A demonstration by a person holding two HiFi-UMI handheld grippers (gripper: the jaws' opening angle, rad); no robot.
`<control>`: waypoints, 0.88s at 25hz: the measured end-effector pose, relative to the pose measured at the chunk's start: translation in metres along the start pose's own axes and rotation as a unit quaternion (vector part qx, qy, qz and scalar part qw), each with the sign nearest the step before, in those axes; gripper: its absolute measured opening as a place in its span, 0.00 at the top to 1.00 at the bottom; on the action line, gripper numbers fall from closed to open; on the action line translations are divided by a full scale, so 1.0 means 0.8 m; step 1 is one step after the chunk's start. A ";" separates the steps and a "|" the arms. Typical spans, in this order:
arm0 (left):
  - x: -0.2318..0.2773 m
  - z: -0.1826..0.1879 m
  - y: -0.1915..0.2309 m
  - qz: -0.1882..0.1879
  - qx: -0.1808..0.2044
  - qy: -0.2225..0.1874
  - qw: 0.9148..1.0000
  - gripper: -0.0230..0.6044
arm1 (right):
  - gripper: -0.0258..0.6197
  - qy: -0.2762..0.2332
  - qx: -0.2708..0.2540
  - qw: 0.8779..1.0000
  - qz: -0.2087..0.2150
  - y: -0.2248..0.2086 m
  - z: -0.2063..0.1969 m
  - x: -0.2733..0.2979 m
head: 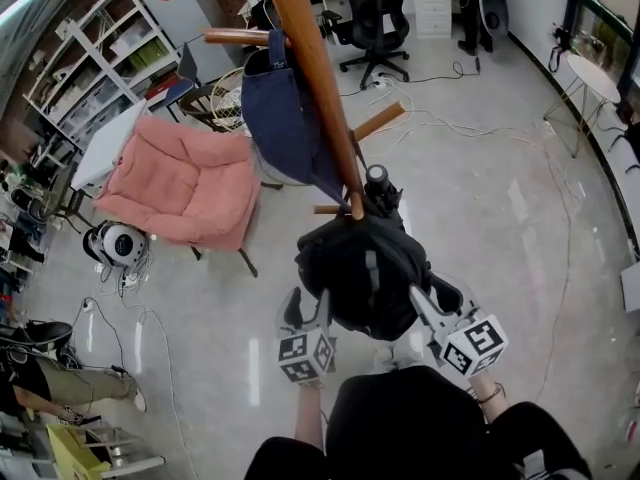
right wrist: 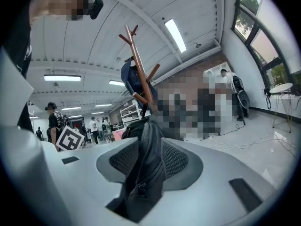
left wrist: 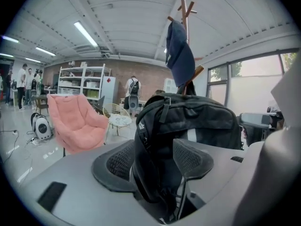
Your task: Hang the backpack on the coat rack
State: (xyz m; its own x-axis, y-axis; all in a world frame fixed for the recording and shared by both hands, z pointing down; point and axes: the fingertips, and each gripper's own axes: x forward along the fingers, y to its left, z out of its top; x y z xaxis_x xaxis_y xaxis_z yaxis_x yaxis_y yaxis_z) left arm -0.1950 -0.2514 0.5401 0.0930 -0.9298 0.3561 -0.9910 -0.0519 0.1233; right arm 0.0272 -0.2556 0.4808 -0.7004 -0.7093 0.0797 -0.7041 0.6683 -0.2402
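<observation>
A black backpack (head: 360, 268) hangs in the air between my two grippers, just below the wooden coat rack (head: 315, 58). Its top sits close to the end of a low peg (head: 353, 206); whether it touches I cannot tell. My left gripper (head: 306, 308) is shut on the pack's left side, and my right gripper (head: 437, 303) on its right side. In the left gripper view the backpack (left wrist: 188, 121) fills the gap of the left gripper (left wrist: 155, 161), with the coat rack (left wrist: 186, 13) behind. In the right gripper view a zipped fold of the backpack (right wrist: 148, 164) is pinched in the right gripper (right wrist: 151, 161).
A navy bag (head: 280, 118) hangs on an upper peg of the rack. A pink padded chair (head: 185, 183) stands to the left, white shelving (head: 90, 68) behind it. A black office chair (head: 375, 13) and floor cables (head: 450, 128) lie beyond; a small white table (head: 590, 73) stands at right.
</observation>
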 end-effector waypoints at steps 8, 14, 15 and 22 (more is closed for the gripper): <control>-0.035 0.058 -0.007 0.001 0.030 -0.049 0.998 0.82 | 0.88 -0.024 -0.013 0.999 -0.027 -0.009 0.040 -0.008; -0.054 0.097 -0.017 -0.003 0.068 -0.083 0.994 0.91 | 0.91 -0.033 -0.039 0.998 -0.027 -0.019 0.068 -0.003; -0.056 0.100 -0.019 -0.007 0.070 -0.084 0.994 0.92 | 0.91 -0.036 -0.039 0.998 -0.026 -0.020 0.072 -0.003; -0.065 0.122 -0.026 -0.033 0.083 -0.097 0.991 0.94 | 0.93 -0.034 -0.044 0.998 -0.028 -0.037 0.103 -0.003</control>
State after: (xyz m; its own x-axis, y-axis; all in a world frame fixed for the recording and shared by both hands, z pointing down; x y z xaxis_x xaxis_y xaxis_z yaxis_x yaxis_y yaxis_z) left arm -0.1890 -0.2375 0.4282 0.1543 -0.9742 0.1647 -0.9870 -0.1596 -0.0195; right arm 0.0593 -0.2923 0.4078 -0.6517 -0.7581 0.0234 -0.7518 0.6416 -0.1518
